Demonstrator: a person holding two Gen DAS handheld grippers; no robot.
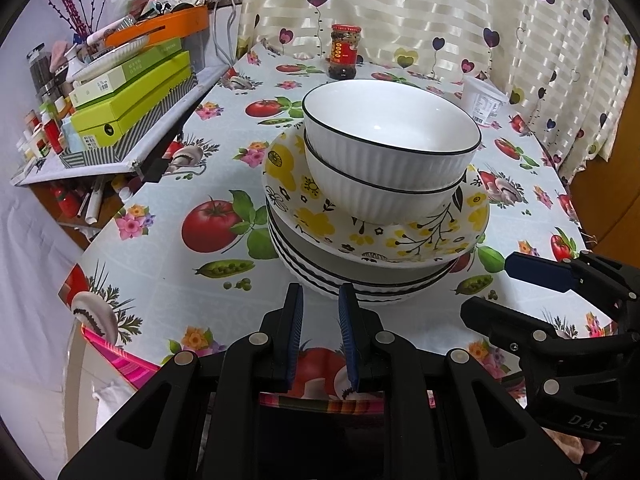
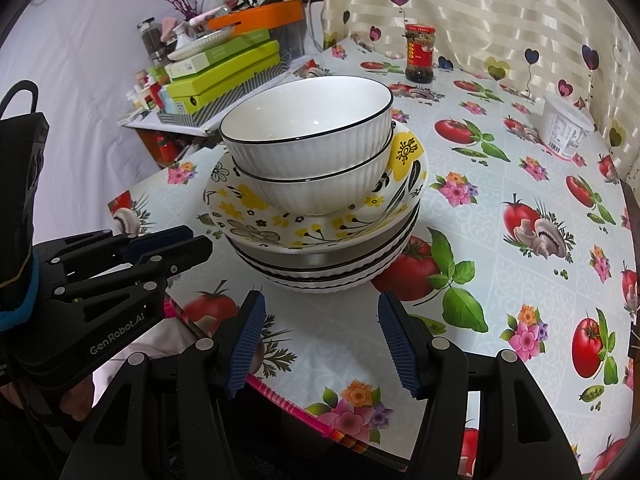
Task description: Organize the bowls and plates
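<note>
Two ribbed bowls [image 1: 390,152] nest on stacked plates [image 1: 376,240] near the table's [image 2: 520,280] front edge, saving space. The left gripper [image 1: 320,336] is clenched empty; the right gripper [image 2: 320,344] is released.

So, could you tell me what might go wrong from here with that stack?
1. The two white bowls sit off-centre on the yellow flowered plate, so lifting the stack could tip them.
2. The stack stands near the table edge; a nudge from either tool could push it off.
3. The left tool looks nearly shut and would need opening first.
</note>
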